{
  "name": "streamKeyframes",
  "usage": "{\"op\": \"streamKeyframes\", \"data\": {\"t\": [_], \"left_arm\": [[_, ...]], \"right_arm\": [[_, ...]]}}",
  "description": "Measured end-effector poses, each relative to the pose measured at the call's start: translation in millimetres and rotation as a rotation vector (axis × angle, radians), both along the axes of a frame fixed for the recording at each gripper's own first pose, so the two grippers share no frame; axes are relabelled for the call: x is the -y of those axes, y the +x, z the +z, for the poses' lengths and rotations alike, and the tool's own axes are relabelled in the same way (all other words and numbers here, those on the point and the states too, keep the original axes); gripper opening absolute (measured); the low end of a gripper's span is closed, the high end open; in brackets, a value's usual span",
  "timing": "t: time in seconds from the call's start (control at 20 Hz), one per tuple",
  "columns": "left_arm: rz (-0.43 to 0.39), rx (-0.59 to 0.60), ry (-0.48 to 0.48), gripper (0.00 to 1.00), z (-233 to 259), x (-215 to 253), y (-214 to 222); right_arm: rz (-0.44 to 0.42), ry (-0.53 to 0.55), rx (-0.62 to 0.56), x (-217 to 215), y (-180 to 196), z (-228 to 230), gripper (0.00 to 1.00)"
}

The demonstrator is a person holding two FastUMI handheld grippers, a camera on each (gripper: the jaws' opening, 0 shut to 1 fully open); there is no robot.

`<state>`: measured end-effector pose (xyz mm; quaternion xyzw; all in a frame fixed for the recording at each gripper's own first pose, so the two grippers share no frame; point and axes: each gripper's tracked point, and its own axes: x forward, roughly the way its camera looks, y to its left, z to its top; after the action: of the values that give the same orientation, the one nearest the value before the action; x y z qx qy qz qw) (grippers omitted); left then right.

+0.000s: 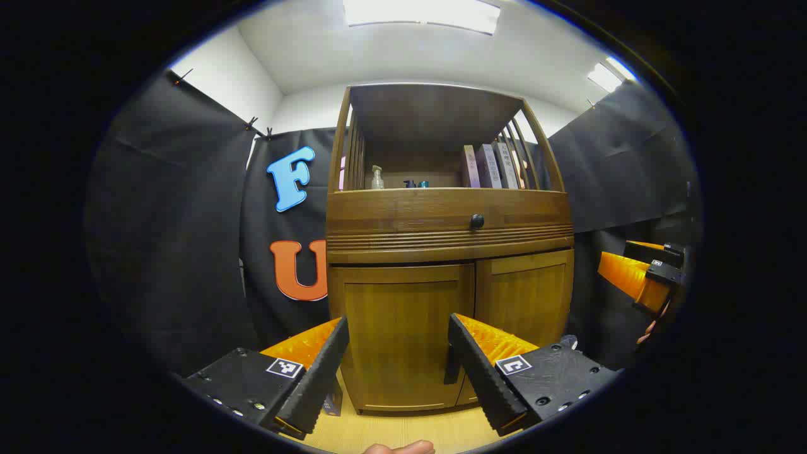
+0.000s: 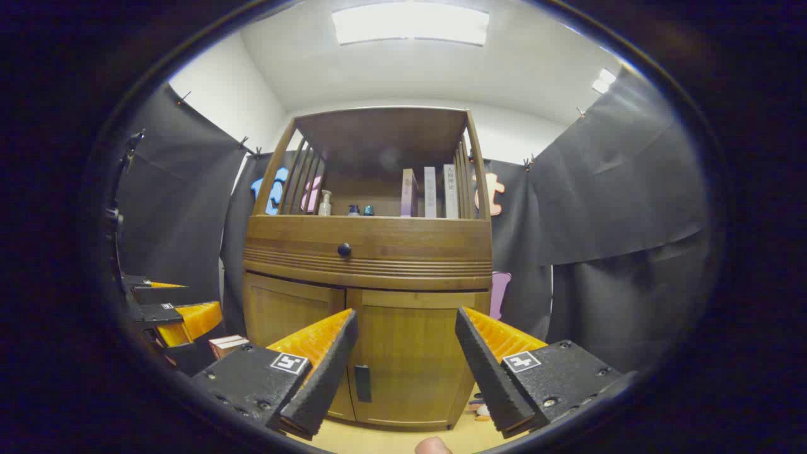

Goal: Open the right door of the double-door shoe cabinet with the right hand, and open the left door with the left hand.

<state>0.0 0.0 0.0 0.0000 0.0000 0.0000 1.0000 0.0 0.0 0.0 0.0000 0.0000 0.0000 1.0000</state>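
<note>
The shoe cabinet (image 1: 441,277) is warm brown wood with a smooth, faintly glossy finish and visible grain. Its lower part has two flat panelled doors, both closed, each framed by a plain raised border. Above them runs a broad drawer band with fine horizontal ribbing and one small round dark knob (image 1: 477,221). The top is an open shelf with slanted wooden slats at each side, holding a pump bottle (image 1: 377,178), a couple of small dark items too small to make out, and a row of upright books (image 1: 492,166).

It stands on a pale wood-look floor (image 1: 403,429), in a booth hung with black cloth under a white ceiling with bright light panels (image 1: 421,14).

In the left gripper view, the left gripper (image 1: 398,356) hangs in front of the left door (image 1: 403,334), jaws set wide, nothing between them, not touching the wood. A dark vertical handle (image 1: 451,372) shows near that door's inner edge, just by the gripper's right finger. The other gripper (image 1: 646,277) sits off to the right edge, beyond the cabinet's side, apart from it.

In the right gripper view, the right gripper (image 2: 406,359) faces the right door (image 2: 416,359), jaws spread wide and empty, clear of the door. That door's dark handle (image 2: 362,383) lies near its inner edge, beside the gripper's left finger. The other gripper (image 2: 170,312) shows far left, near a small box (image 2: 227,345) on the floor
</note>
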Motion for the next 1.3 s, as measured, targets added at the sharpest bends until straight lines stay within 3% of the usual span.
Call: {"op": "streamKeyframes", "data": {"t": [0.1,0.15,0.2,0.25,0.3,0.35,0.6,0.65,0.95,1.3], "left_arm": [[0.013,-0.007,-0.018,0.95,-3.1,1.1,-1.4],[0.008,-0.013,-0.024,1.0,-4.0,3.6,-1.8],[0.003,-0.015,-0.026,0.95,-4.9,5.7,-1.4],[0.006,-0.01,-0.026,1.0,-2.9,4.8,0.5],[0.013,-0.002,-0.029,0.96,-0.9,1.7,1.4],[0.011,0.006,-0.035,1.0,2.0,0.2,3.6],[0.012,0.018,-0.124,1.0,-5.6,-0.6,9.0],[0.016,0.016,-0.12,0.94,-7.3,-0.8,8.1],[-0.003,0.01,-0.059,0.94,-14.3,4.6,6.9],[-0.051,-0.029,-0.118,0.94,-34.3,29.9,7.1]], "right_arm": [[0.014,-0.005,0.009,-1.7,1.1,2.7,0.97],[0.02,-0.007,-0.001,-2.5,3.5,-1.5,0.97],[0.031,0.009,-0.015,-5.8,3.5,-6.3,0.97],[0.043,0.029,-0.026,-7.5,5.7,-10.2,0.97],[0.048,0.048,-0.038,-8.0,7.9,-14.3,0.96],[0.053,0.058,-0.051,-9.5,8.4,-18.8,0.97],[0.058,0.05,-0.075,-9.1,3.6,-31.0,0.98],[0.064,0.047,-0.085,-8.6,2.1,-33.9,0.96],[0.078,0.047,-0.11,-18.3,8.1,-42.3,0.97],[0.107,0.045,-0.139,-33.6,13.7,-66.4,0.96]]}}
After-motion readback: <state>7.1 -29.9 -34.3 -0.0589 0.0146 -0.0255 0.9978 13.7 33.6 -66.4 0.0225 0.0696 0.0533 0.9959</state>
